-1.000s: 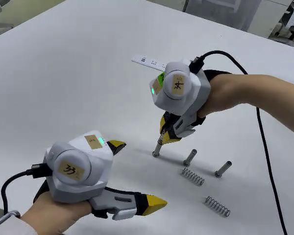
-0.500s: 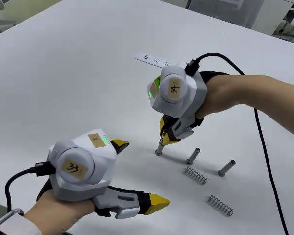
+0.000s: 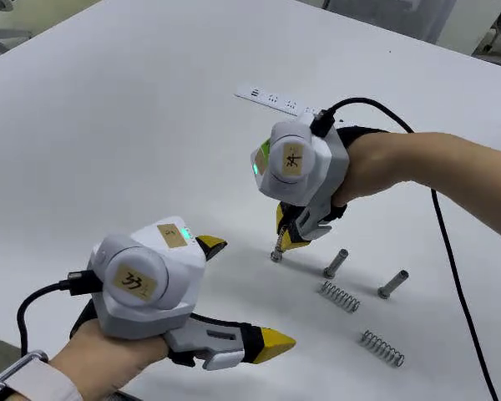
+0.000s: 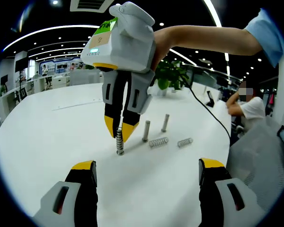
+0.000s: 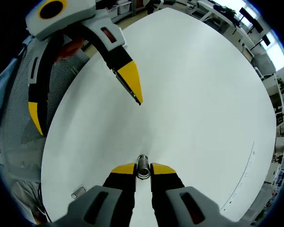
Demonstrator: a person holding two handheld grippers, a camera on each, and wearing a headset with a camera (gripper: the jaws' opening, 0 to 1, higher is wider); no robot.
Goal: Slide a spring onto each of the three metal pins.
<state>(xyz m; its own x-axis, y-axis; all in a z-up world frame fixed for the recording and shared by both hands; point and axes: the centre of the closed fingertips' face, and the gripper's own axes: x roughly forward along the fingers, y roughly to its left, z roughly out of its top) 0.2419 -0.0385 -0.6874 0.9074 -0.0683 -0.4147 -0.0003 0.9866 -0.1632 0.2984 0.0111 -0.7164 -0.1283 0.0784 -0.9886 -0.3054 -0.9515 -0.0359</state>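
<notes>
Jaws of the right gripper point(image 3: 282, 242) pinch a spring point(image 5: 143, 166) directly over the nearest pin point(image 3: 276, 256), seemingly partly threaded on. Off to one side of them stand two bare pins point(image 3: 336, 263), with two loose springs point(image 3: 340, 296) lying close by on the white table point(image 3: 108, 125). Opposite, the left gripper point(image 3: 246, 292) holds its jaws wide apart, empty. Ceiling lights point(image 4: 47, 30) and a potted plant point(image 4: 170, 75) show behind, in an office.
</notes>
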